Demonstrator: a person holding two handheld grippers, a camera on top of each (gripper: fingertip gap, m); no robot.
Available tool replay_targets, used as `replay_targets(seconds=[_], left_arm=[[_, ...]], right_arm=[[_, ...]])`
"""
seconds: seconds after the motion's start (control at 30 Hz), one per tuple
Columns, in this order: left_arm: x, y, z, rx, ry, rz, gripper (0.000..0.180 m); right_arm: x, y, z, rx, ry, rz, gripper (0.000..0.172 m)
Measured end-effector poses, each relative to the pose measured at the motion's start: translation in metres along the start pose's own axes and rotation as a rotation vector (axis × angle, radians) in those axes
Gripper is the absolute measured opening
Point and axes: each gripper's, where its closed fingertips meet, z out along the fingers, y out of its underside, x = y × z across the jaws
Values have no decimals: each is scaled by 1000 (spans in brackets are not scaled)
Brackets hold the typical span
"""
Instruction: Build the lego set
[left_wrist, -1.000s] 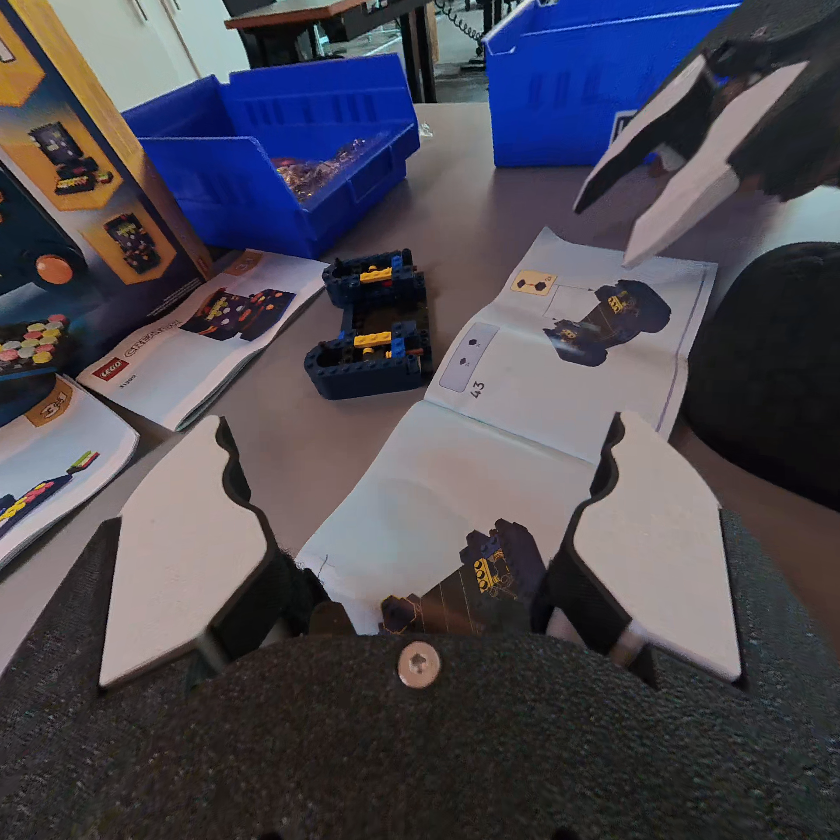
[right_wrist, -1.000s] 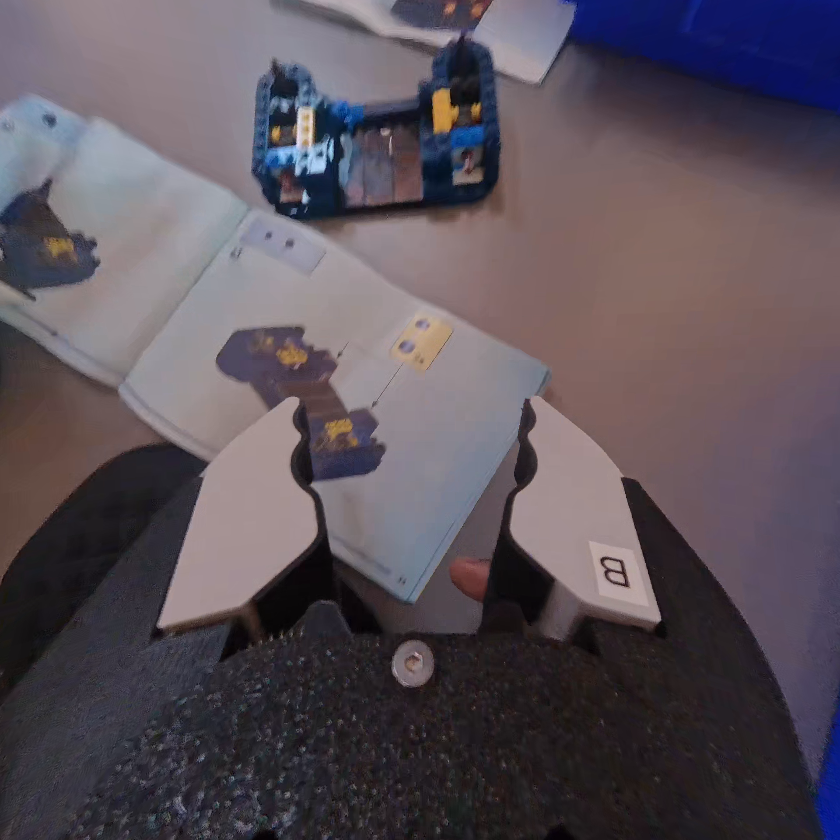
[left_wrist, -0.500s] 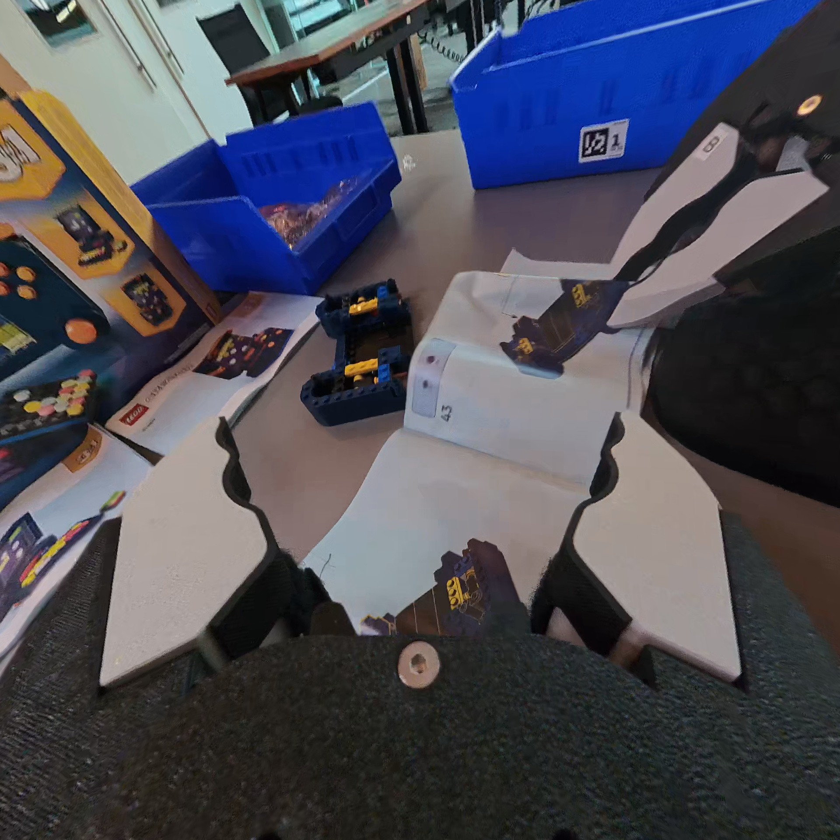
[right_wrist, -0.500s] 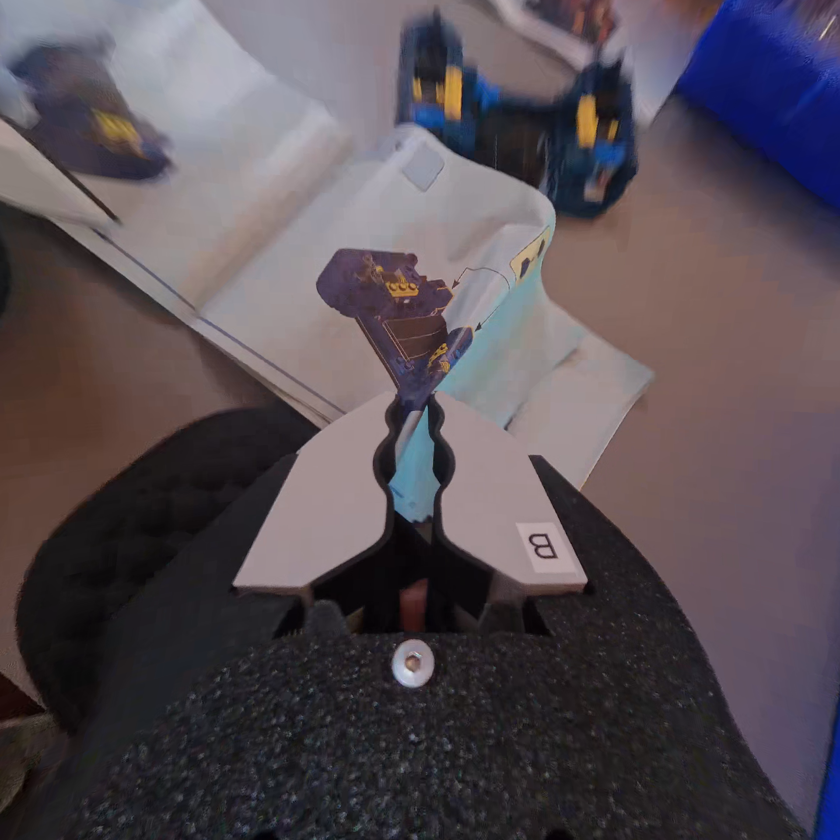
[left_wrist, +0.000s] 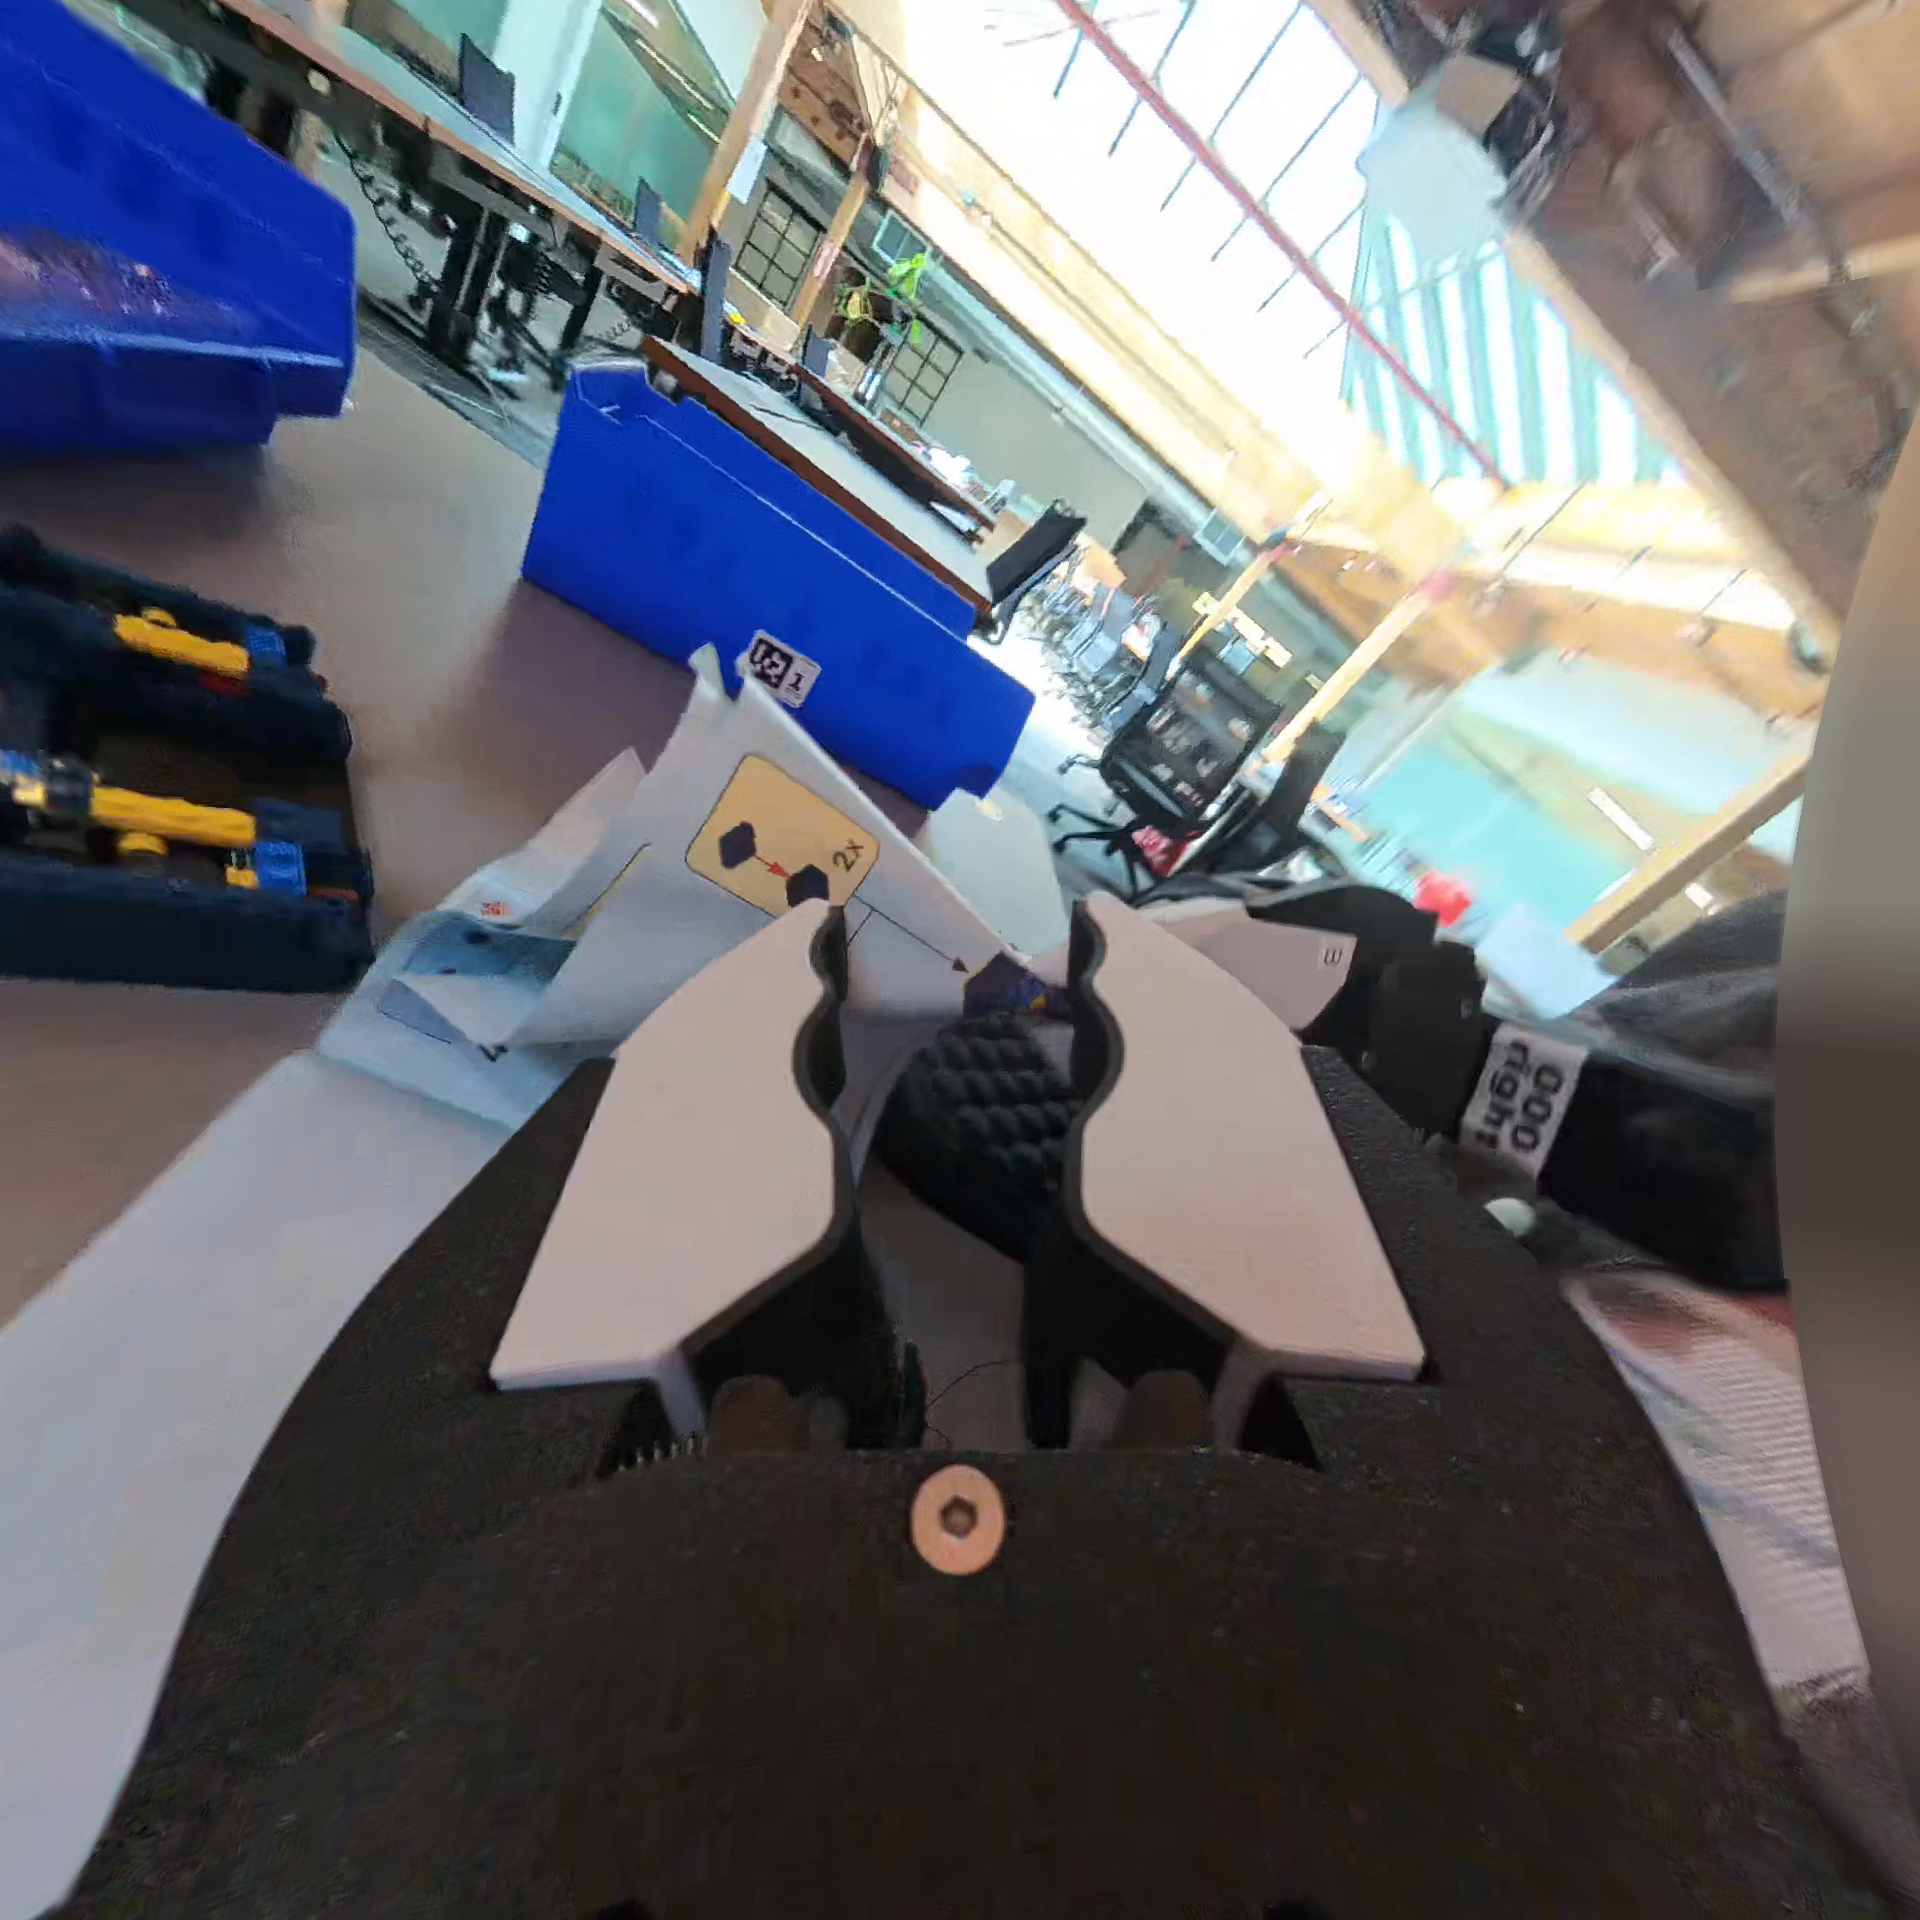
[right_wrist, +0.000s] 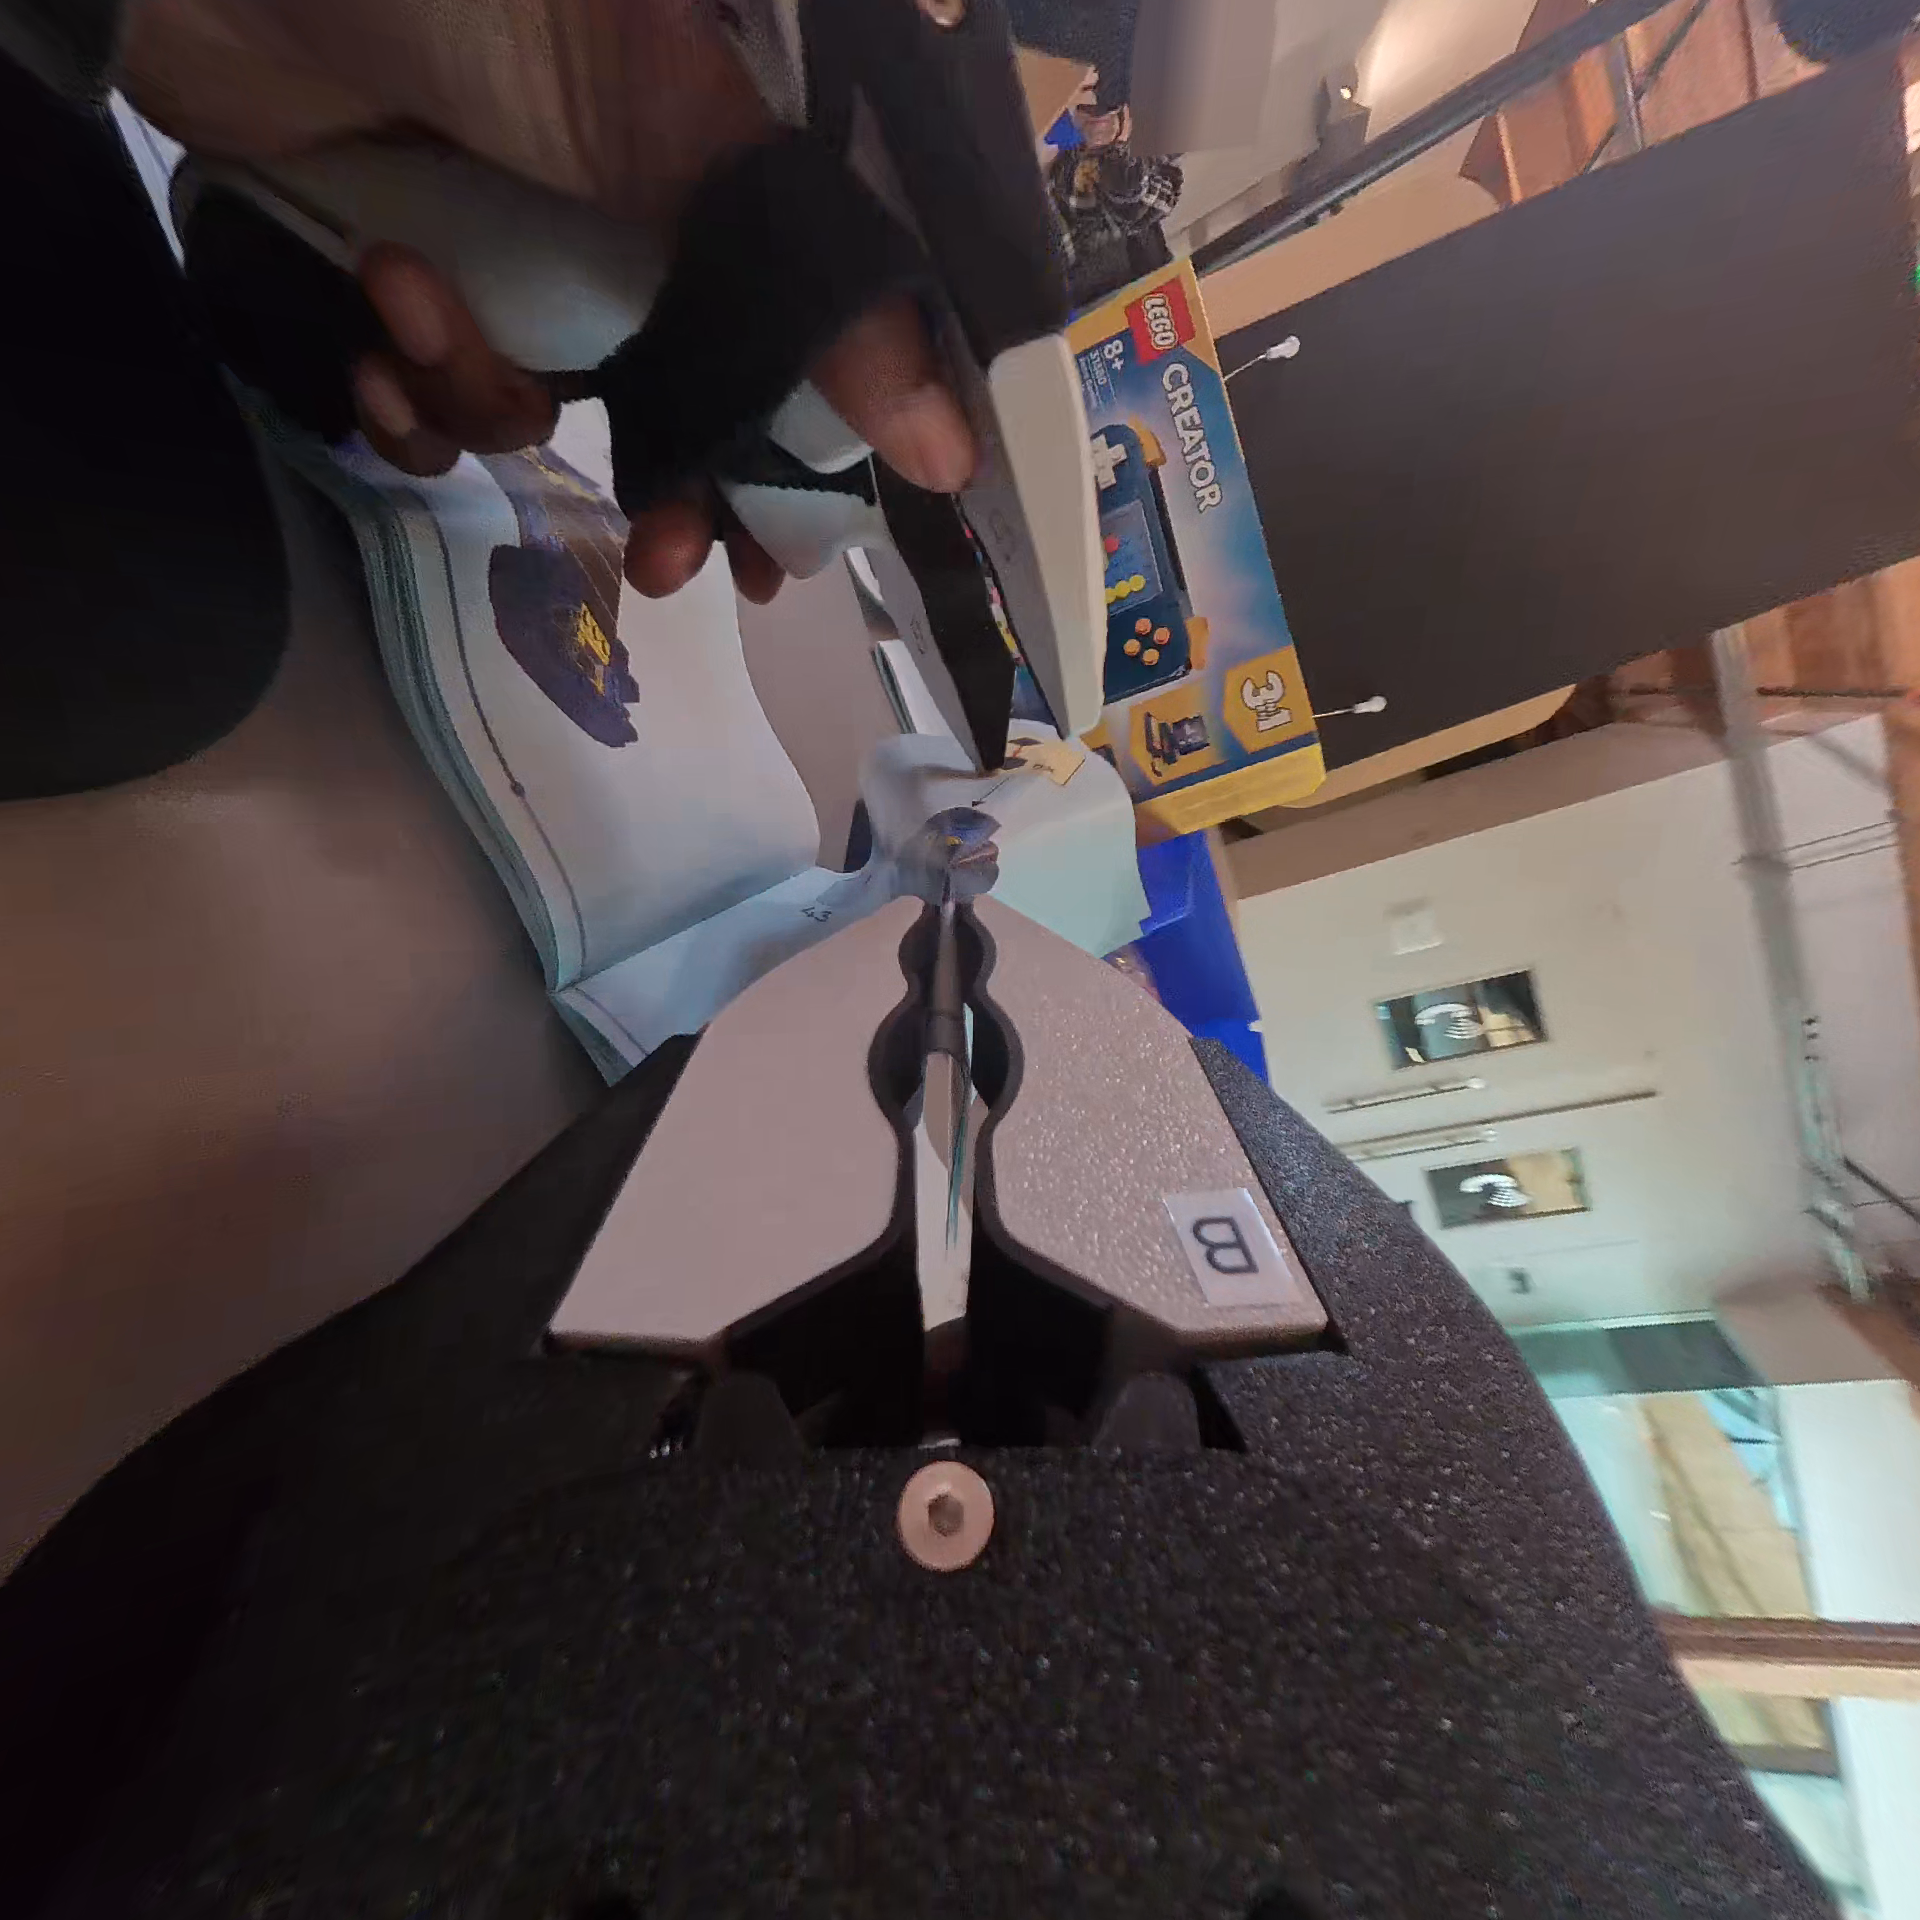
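Paper page pinched edge-on in right gripper, frame centre | left gripper part-spread, page just ahead, upper left of its tips | booklet lower left.

The left gripper stood with its jaws partly apart just before a lifted page of an instruction booklet. To the left lay a dark blue brick model on the table, with blue bins behind.
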Motion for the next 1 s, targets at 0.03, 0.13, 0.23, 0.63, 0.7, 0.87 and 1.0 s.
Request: replay_targets(seconds=[0.03,0.13,0.23,0.63,0.7,0.87,1.0], left_arm=[[-5,1,0,4,-9,-44,39],[-17,4,-2,-8,-91,-57,46],[-29,-7,-13,45,-235,38,58],[11,11,6,-21,173,-205,8],[11,12,5,-32,166,-196,7],[10,13,5,-39,174,-212,7],[11,15,6,-50,178,-207,7]], right_arm=[[-1,0,1,-14,22,-33,3],[4,0,2,-41,100,-56,2],[14,6,2,-64,140,29,2],[-13,-28,5,140,-102,255,20],[-9,-28,-2,230,-257,518,43],[41,7,-12,389,-395,1279,41],[23,13,-6,340,-655,1537,29]])
